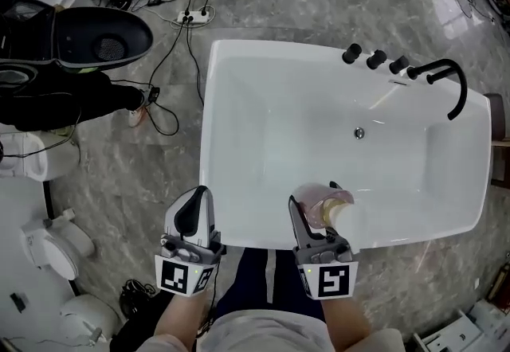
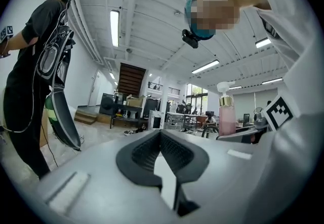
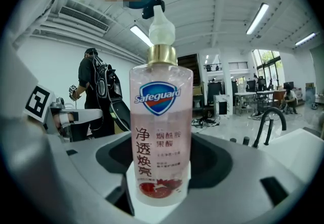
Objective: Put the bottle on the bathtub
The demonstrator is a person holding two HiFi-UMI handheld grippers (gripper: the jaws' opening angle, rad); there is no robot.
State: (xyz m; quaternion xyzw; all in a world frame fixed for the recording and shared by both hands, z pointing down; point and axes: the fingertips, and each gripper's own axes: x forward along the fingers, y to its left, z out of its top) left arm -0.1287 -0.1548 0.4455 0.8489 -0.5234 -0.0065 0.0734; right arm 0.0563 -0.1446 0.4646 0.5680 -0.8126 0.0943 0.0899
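Note:
A clear bottle [image 3: 161,132] of pink soap with a gold collar and a white pump stands upright between the jaws of my right gripper [image 3: 161,180], which is shut on its lower body. From the head view the bottle [image 1: 331,209] and right gripper [image 1: 317,211] hang over the near rim of the white bathtub [image 1: 255,239]. My left gripper [image 1: 194,213] is at the tub's near left corner, shut with nothing in it. Its pads [image 2: 144,149] meet in the left gripper view. The bottle [image 2: 227,116] shows there at the right.
A black faucet [image 1: 446,81] and three black knobs [image 1: 374,60] sit on the tub's far right rim. Cables and a power strip [image 1: 194,17] lie on the marble floor behind the tub. Toilets [image 1: 56,247] and a black seat [image 1: 88,36] stand at the left. A person in black [image 2: 28,71] stands nearby.

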